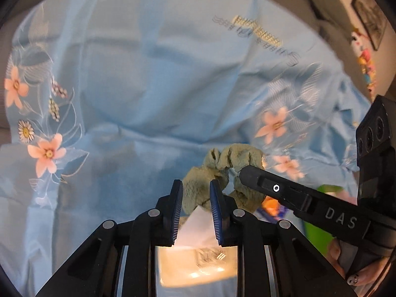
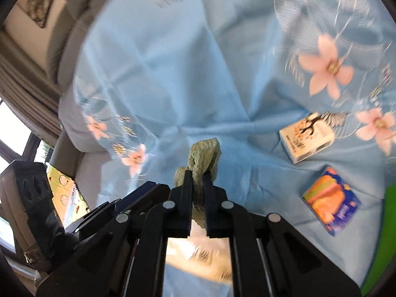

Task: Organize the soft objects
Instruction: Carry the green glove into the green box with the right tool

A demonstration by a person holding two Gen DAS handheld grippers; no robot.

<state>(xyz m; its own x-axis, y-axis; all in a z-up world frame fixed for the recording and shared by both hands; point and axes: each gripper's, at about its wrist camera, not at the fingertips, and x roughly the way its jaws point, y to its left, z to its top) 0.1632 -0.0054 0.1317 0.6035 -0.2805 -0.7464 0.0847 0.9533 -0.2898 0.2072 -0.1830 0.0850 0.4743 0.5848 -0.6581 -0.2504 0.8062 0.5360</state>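
Both fingers pinch our scrunchie [image 1: 224, 170]: left gripper [image 1: 196, 191] grips its left end, right gripper [image 2: 197, 182] its right, loop stretched between us.

I see a sage-green scrunchie [image 1: 222, 173], soft ruffled fabric, bunched into a loop, held up off the blue floral cloth. One end sits btwn left pads, other pinched btwn right pads w/ folds poking out past tips [image 2: 204, 158].
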